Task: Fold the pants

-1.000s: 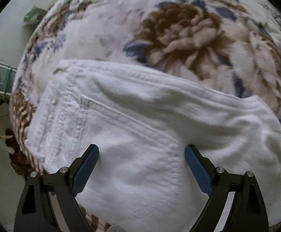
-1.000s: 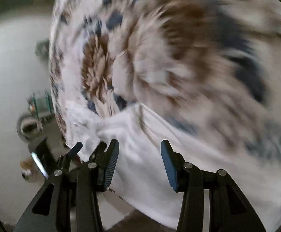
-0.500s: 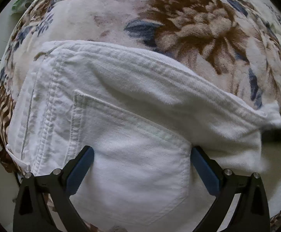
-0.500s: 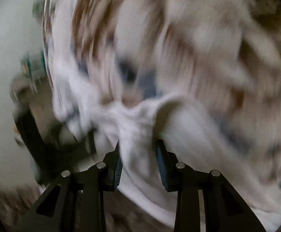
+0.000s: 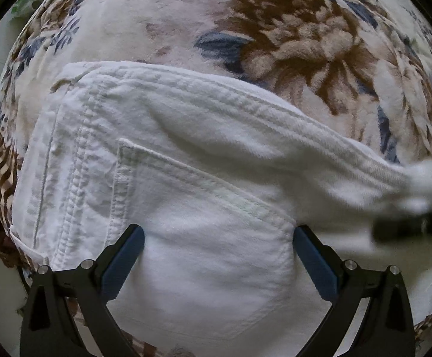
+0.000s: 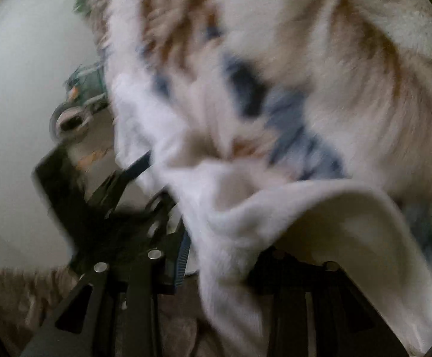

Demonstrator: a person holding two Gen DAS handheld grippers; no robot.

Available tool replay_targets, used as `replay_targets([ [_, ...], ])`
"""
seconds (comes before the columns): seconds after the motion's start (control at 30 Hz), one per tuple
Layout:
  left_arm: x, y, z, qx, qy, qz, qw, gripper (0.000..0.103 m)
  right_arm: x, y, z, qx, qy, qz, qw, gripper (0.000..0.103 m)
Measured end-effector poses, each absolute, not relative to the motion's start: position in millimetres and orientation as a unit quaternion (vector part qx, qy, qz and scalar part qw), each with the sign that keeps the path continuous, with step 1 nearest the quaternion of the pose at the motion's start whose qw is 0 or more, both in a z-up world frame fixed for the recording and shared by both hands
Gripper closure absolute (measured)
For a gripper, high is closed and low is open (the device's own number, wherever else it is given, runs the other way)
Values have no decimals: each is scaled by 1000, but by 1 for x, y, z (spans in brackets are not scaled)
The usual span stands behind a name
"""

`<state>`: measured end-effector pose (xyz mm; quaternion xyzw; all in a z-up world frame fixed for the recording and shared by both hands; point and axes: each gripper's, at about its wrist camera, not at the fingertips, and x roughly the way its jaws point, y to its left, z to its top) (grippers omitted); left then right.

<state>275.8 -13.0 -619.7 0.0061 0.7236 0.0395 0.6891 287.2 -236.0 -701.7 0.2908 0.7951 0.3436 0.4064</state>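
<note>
White pants [image 5: 192,178] lie on a floral blanket [image 5: 290,44], back pocket up, waistband to the left. My left gripper [image 5: 217,253] is open, its blue-padded fingers [image 5: 123,258] spread over the back pocket. In the blurred right wrist view, my right gripper [image 6: 216,253] is shut on a fold of the white pants [image 6: 230,217] and lifts it off the blanket; the cloth drapes over the right finger and hides it. The right gripper also shows as a dark blur [image 5: 409,229] at the right edge of the left wrist view.
The floral blanket [image 6: 320,59] covers the whole bed. Past the bed's left edge lie pale floor, a green wire rack [image 6: 87,80] and a round object [image 6: 70,119]. The left gripper's dark body [image 6: 82,202] shows in the right wrist view.
My right gripper closed on the pants' right end and raised it, with fast motion. My left gripper moved closer over the back pocket and stayed open.
</note>
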Motion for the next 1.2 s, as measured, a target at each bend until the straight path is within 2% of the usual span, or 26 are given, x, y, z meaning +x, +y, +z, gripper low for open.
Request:
replay_targets([
  [0.1, 277, -8, -619, -3, 723, 32, 690, 0, 309, -266, -696, 326, 774, 301, 453, 96],
  [0.17, 278, -5, -618, -4, 724, 31, 689, 0, 321, -288, -695, 351, 763, 280, 465, 96],
  [0.37, 285, -5, -603, 2, 728, 38, 685, 0, 328, -311, -666, 305, 765, 233, 517, 95],
  [0.5, 297, -20, -570, 16, 701, 14, 712, 0, 326, -319, -629, 257, 741, 176, 595, 93],
  [0.53, 300, -26, -566, 19, 694, 5, 719, 0, 320, -327, -615, 232, 737, 175, 611, 90],
  [0.63, 318, -54, -567, 27, 683, -30, 729, 0, 298, -343, -601, 137, 754, 187, 614, 62],
  [0.67, 322, -61, -570, 32, 682, -38, 729, 0, 292, -343, -598, 107, 760, 186, 613, 59],
  [0.83, 343, -95, -612, 108, 679, -47, 724, 0, 250, -344, -629, -25, 797, 204, 568, 60],
  [0.9, 350, -94, -625, 97, 686, -39, 720, 0, 242, -344, -642, -54, 797, 202, 566, 74],
  [0.93, 351, -93, -627, 93, 687, -35, 720, 0, 240, -345, -646, -72, 791, 197, 574, 93],
  [0.97, 354, -90, -629, 90, 689, -30, 719, 0, 243, -358, -650, -62, 789, 172, 586, 95],
  [1.07, 360, -87, -636, 89, 691, -24, 717, 0, 251, -401, -656, 66, 781, 110, 611, 98],
  [1.2, 363, -89, -630, 83, 694, -20, 715, 0, 247, -424, -663, 128, 774, 68, 617, 98],
])
